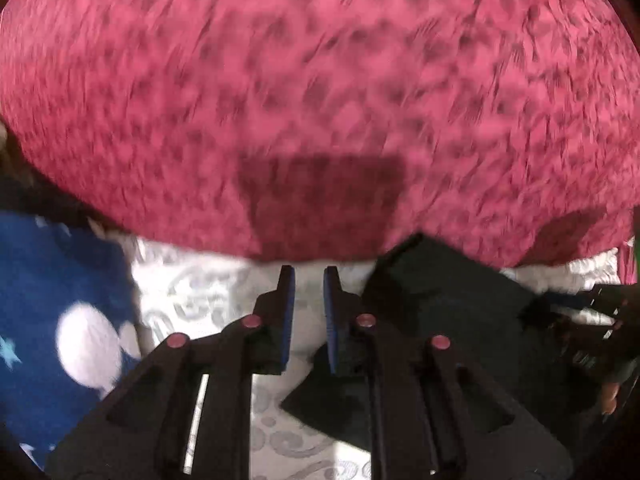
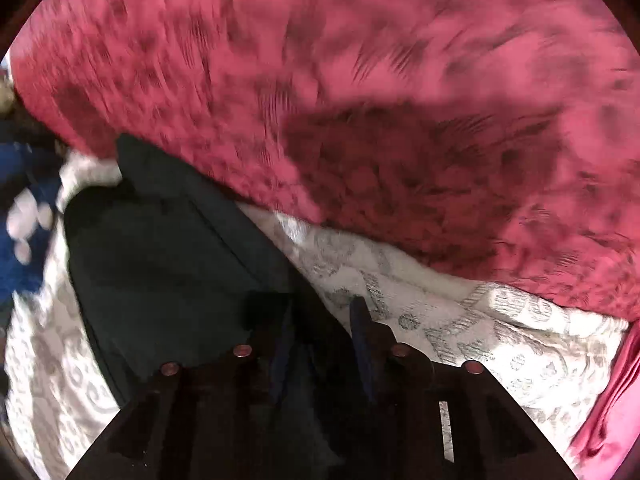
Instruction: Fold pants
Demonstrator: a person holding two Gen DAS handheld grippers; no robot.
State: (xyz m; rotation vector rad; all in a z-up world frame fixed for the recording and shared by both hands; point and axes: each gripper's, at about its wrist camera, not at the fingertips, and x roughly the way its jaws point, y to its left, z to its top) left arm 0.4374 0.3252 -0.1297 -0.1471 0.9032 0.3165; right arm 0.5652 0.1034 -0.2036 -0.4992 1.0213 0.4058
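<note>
Left wrist view: looks forward along the left gripper [image 1: 309, 280], close above a white patterned bedspread [image 1: 192, 280], facing a pink blanket [image 1: 320, 80]. Right wrist view: same low, near angle along the right gripper [image 2: 324, 312], tilted. Both blurred. Shared: blanket, bedspread, dark pants [image 1: 440, 292], blue spotted fabric [image 1: 52, 300] at left.

A home bedroom, by the look of the bedding: ahead of the jaws a fuzzy pink blanket [image 1: 320, 80] fills the view, under them lies a white sheet with a grey pattern [image 2: 460, 320], and to their left a blue fleece with white shapes [image 1: 60, 300].
</note>
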